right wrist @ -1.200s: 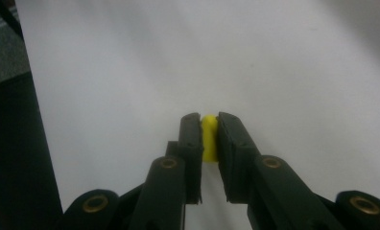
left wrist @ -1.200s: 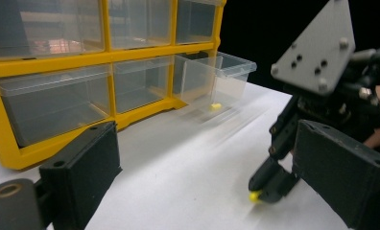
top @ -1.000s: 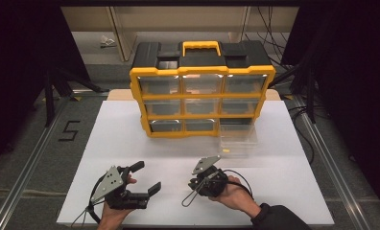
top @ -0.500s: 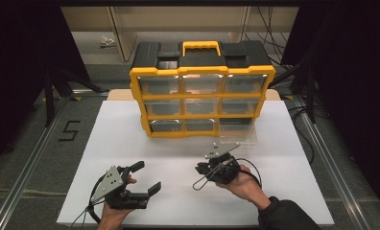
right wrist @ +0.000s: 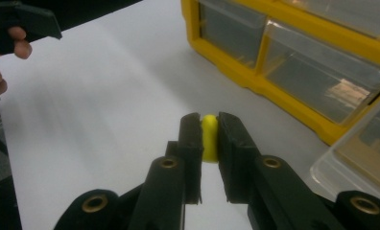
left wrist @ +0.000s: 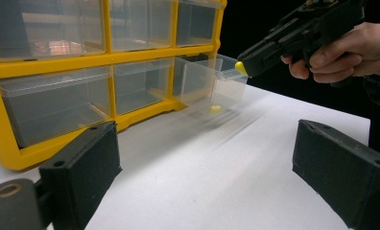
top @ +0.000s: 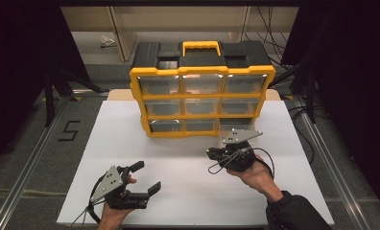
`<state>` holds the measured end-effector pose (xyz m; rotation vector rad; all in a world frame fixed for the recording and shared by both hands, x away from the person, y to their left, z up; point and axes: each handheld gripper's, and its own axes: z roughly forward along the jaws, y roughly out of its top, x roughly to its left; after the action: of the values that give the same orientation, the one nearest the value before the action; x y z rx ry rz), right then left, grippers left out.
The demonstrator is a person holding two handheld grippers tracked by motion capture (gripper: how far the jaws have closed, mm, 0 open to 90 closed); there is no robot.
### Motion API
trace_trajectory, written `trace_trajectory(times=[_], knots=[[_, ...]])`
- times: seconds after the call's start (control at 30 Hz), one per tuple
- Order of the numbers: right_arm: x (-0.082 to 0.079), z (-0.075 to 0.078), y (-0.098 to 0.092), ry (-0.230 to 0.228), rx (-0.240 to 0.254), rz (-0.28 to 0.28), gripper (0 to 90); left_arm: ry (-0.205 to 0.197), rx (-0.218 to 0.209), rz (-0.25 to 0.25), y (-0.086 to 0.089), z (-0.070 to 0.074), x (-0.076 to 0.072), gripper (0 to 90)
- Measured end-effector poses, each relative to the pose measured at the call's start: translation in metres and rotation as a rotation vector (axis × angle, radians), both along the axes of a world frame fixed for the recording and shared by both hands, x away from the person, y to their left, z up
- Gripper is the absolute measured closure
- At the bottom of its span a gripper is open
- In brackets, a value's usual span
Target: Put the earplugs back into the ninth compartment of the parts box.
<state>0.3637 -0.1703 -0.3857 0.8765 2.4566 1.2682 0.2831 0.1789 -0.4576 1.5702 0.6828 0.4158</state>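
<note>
The right gripper [right wrist: 208,132] has its jaws clamped on a small yellow piece [right wrist: 208,135], held above the table [top: 188,191] toward its right edge, just in front of the pulled-out clear drawer [left wrist: 212,81] of the yellow organizer [top: 202,100]. The left gripper [top: 142,179] rests near the table's front edge, jaws wide apart, gripping nothing.

A white table [top: 130,143] stands on grey floor [top: 29,139], dark curtains [top: 15,57] around.

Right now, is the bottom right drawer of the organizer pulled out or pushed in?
Pulled out: the clear drawer juts forward of the yellow organizer frame over the white table.
</note>
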Motion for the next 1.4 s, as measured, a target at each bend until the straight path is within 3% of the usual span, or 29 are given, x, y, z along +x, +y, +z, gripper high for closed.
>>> trace_trajectory(times=[0.43, 0.87, 1.4], knots=[[0.011, 0.018, -0.029, -0.049, 0.072, -0.092, 80.8, 0.000, 0.001, -0.001, 0.000, 0.000, 0.000, 8.7], [0.029, 0.018, -0.055, -0.062, 0.111, -0.202, 80.8, 0.001, 0.002, -0.001, 0.000, 0.000, 0.000, 8.7], [0.047, 0.012, -0.066, -0.061, 0.120, -0.291, 80.8, -0.001, 0.002, -0.001, 0.000, 0.000, 0.000, 8.7]])
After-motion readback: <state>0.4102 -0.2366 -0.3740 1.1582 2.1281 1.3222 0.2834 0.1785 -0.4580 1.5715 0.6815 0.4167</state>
